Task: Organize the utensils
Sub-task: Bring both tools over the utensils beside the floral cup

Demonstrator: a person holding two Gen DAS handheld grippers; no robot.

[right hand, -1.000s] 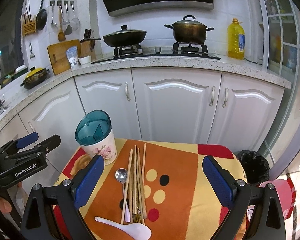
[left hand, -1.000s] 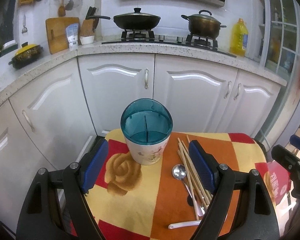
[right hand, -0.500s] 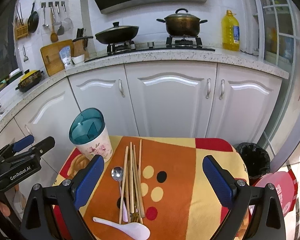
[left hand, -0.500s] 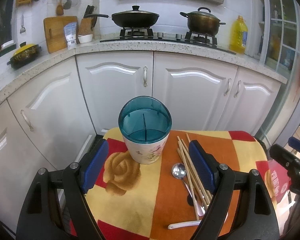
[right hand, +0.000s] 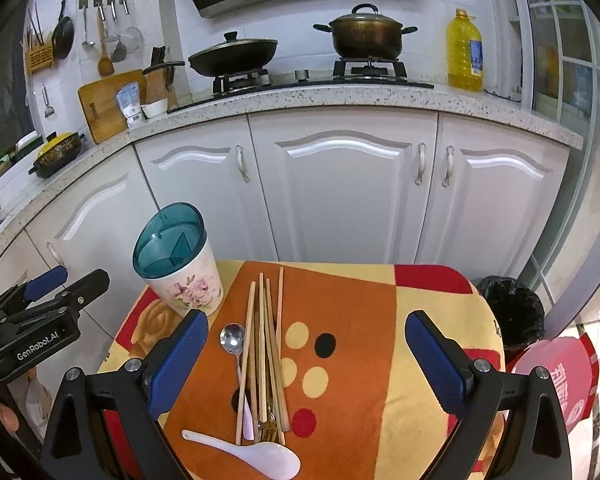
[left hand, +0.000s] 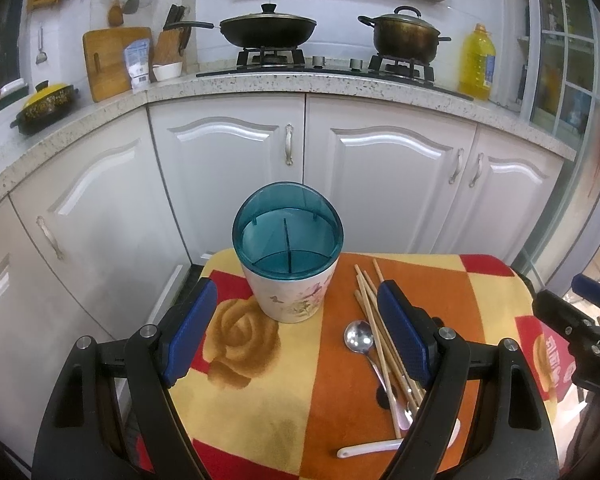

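Observation:
A white flowered utensil holder with a teal divided insert (left hand: pixel 288 252) stands at the back left of a small table covered by a red, orange and yellow cloth (left hand: pixel 260 396); it also shows in the right wrist view (right hand: pixel 178 264). Several wooden chopsticks (right hand: pixel 266 340), a metal spoon (right hand: pixel 233 338) and a white ceramic spoon (right hand: pixel 256 454) lie on the cloth beside it. My left gripper (left hand: pixel 296 336) is open and empty, just in front of the holder. My right gripper (right hand: pixel 306 364) is open and empty above the chopsticks.
White cabinets (right hand: pixel 340 184) stand right behind the table under a speckled counter with a wok (left hand: pixel 268 30), a pot (left hand: pixel 404 36) and an oil bottle (left hand: pixel 476 62). A black bin (right hand: pixel 512 308) and a red stool (right hand: pixel 556 372) are right of the table.
Both grippers have tilted down and drawn slightly closer to the table, so the holder and utensils sit a little higher in view. Nothing on the table has moved.

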